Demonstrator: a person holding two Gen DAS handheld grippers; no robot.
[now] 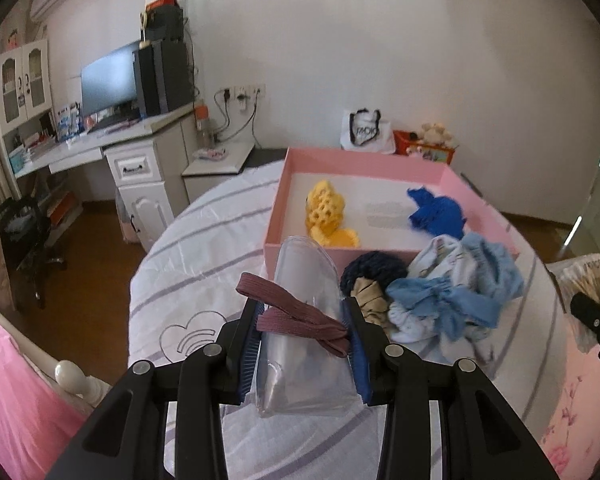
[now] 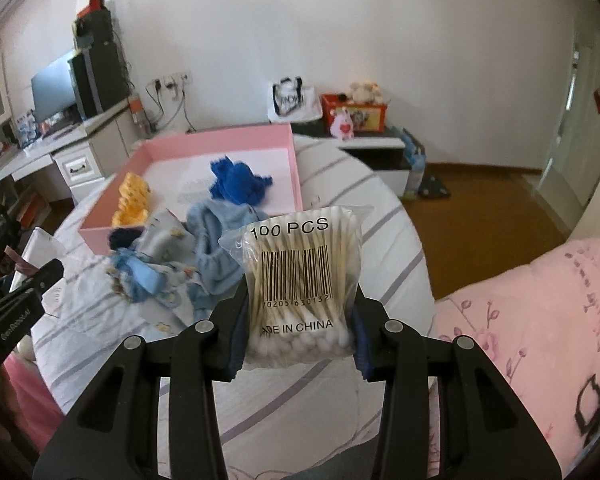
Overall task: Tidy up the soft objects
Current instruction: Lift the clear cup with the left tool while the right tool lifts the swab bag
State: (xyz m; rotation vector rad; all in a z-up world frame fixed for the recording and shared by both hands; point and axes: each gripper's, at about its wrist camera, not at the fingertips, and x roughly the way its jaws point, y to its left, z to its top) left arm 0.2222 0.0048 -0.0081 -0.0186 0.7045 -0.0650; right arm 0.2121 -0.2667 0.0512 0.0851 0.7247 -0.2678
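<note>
The left hand-held gripper, low in the frame's centre, clamps a clear plastic pouch with a maroon elastic band draped across it. The right hand-held gripper grips a bag of cotton swabs in the lower middle of its view. Beyond both, on the striped bed, a pink box holds a yellow knit piece and a blue one; light blue clothes lie heaped against its near wall.
</note>
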